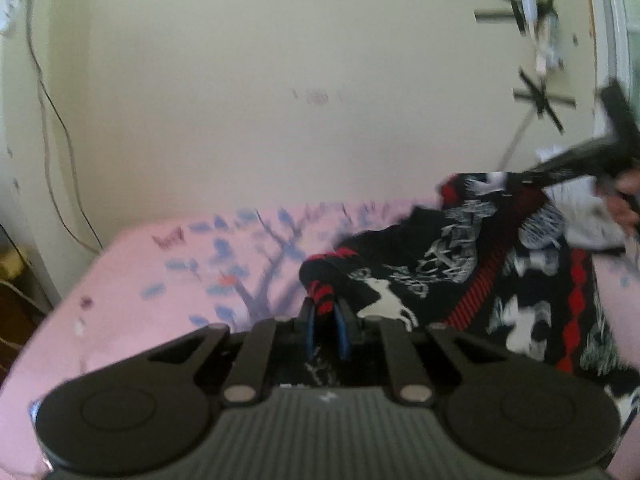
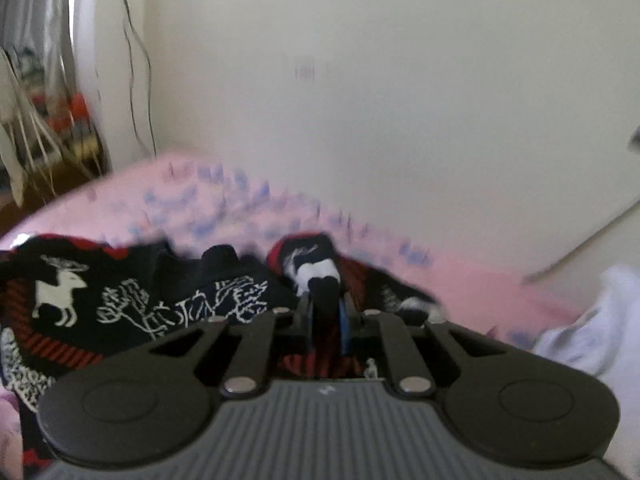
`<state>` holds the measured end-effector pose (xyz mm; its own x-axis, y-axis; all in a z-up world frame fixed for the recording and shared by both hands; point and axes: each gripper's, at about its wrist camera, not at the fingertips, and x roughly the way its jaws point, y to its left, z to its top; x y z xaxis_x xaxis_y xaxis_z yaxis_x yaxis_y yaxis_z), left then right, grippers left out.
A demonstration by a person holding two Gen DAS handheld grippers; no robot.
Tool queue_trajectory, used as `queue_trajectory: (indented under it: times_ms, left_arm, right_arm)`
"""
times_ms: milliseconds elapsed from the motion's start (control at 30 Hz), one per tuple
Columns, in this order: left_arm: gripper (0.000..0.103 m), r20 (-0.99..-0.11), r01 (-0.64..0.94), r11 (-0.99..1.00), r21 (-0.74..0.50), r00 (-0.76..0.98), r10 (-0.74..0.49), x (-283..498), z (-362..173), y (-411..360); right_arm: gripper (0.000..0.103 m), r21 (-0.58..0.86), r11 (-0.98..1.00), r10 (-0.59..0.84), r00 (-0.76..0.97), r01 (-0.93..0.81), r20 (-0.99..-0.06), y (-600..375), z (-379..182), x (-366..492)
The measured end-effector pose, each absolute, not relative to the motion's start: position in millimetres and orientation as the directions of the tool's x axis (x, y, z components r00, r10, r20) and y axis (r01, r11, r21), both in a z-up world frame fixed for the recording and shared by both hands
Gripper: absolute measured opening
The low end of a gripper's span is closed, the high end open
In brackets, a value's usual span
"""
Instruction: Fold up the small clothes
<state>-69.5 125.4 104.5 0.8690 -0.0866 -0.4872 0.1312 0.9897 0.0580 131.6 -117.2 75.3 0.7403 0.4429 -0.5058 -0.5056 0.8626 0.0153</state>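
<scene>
My left gripper point(image 1: 325, 312) pinching the reindeer sweater's point(image 1: 460, 264) striped edge, my right gripper point(image 2: 326, 308) clamping its other edge, both lifting it above the pink sheet point(image 1: 160, 272)

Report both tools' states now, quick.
Left tool: shut on the black patterned garment, at a red-striped edge.
Right tool: shut on the same garment, at a bunched edge.
</scene>
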Motion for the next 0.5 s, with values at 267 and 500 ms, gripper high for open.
queue_trajectory:
  times_ms: [267, 500]
  left_arm:
    - [0.010, -0.172, 0.000, 1.000, -0.009, 0.985, -0.002, -102.9, 221.4, 159.6]
    - [0.010, 0.175, -0.041, 0.999, -0.034, 0.984, 0.047, -177.5, 341.8, 152.5]
  right_arm:
    - [0.003, -0.001, 0.898, 0.438, 0.897, -0.439, -0.058, -155.0, 204.0, -0.1]
    - [0.003, -0.020, 0.900, 0.425, 0.864, -0.436, 0.270, -165.1, 284.7, -123.7]
